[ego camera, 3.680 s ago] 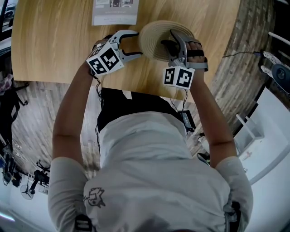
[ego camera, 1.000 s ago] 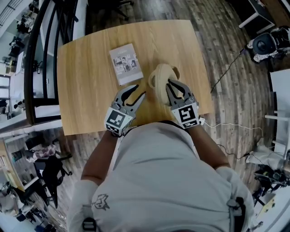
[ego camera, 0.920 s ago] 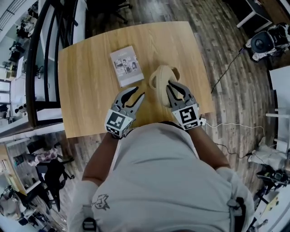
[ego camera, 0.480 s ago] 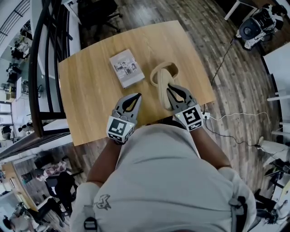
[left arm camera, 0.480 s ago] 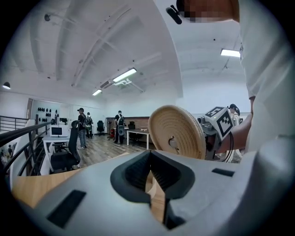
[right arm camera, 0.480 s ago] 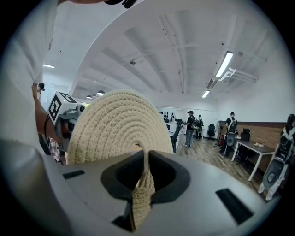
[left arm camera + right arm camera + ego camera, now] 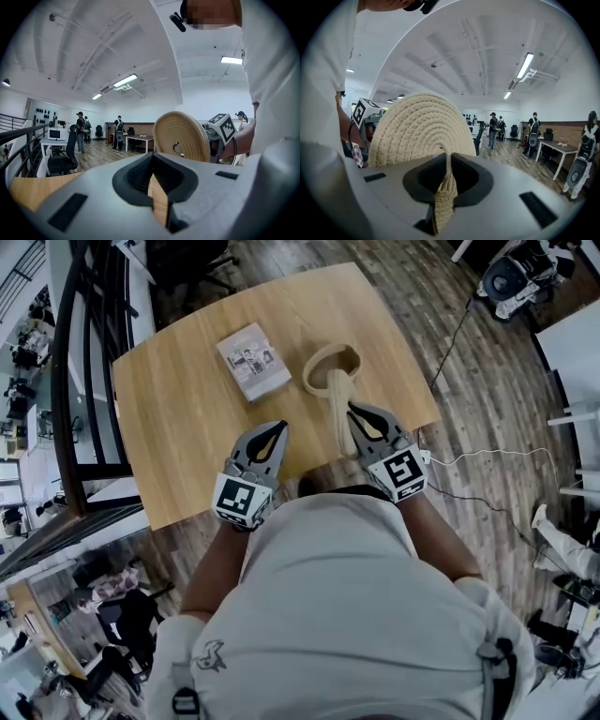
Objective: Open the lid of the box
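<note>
From the head view, my right hand-held gripper (image 7: 353, 412) holds the woven lid (image 7: 336, 413) on edge, so I see it only as a thin pale strip running straight away from me, in line with the jaws. The open box (image 7: 310, 375) sits on the table (image 7: 178, 427) just beyond the lid's far end. The two overlap from up here, and I cannot tell whether they touch. My left hand-held gripper (image 7: 280, 429) hangs over the table's near part, beside the lid on its left and apart from it, with a booklet (image 7: 251, 360) further out ahead of it. In the left gripper view, my left hand-held gripper (image 7: 152, 158) has its jaws pressed together with nothing between them, only bare table (image 7: 28, 192) below. The lid (image 7: 180, 139) stands up and to the right with one round face turned towards this side, and the right gripper's marker cube (image 7: 221, 128) shows behind it. In the right gripper view, my right hand-held gripper (image 7: 446, 163) is pinched narrow on the lid's woven rim, and the lid (image 7: 419, 126) rises as a wide coiled disc to the left of the jaws. I judge the lid is already off. What remains is to lay it flat, and since the box lies straight ahead along the lid's edge, the clear table lies to the side.
</note>
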`<act>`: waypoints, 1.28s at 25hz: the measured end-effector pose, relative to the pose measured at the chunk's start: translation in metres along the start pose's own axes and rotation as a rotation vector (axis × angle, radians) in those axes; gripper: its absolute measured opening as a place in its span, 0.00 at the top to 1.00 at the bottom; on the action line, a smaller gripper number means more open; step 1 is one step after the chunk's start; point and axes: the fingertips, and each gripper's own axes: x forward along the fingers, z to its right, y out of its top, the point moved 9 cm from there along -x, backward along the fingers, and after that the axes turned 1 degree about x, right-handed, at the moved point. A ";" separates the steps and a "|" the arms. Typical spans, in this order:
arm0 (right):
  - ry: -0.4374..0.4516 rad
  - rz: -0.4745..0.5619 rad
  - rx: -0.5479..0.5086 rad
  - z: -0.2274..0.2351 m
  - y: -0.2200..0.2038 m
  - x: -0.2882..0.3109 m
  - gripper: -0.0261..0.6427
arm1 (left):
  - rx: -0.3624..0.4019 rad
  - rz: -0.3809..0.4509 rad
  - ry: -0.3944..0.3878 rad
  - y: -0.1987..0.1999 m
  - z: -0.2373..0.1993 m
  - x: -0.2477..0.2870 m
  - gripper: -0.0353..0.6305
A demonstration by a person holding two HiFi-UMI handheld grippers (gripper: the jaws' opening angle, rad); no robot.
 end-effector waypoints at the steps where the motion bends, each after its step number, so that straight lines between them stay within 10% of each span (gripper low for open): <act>1: 0.004 0.004 -0.002 0.001 0.001 -0.003 0.90 | 0.002 0.002 0.000 0.002 0.005 0.001 0.94; 32: 0.212 0.083 -0.040 0.064 -0.070 -0.241 0.90 | -0.066 0.080 0.173 0.008 0.267 0.035 0.94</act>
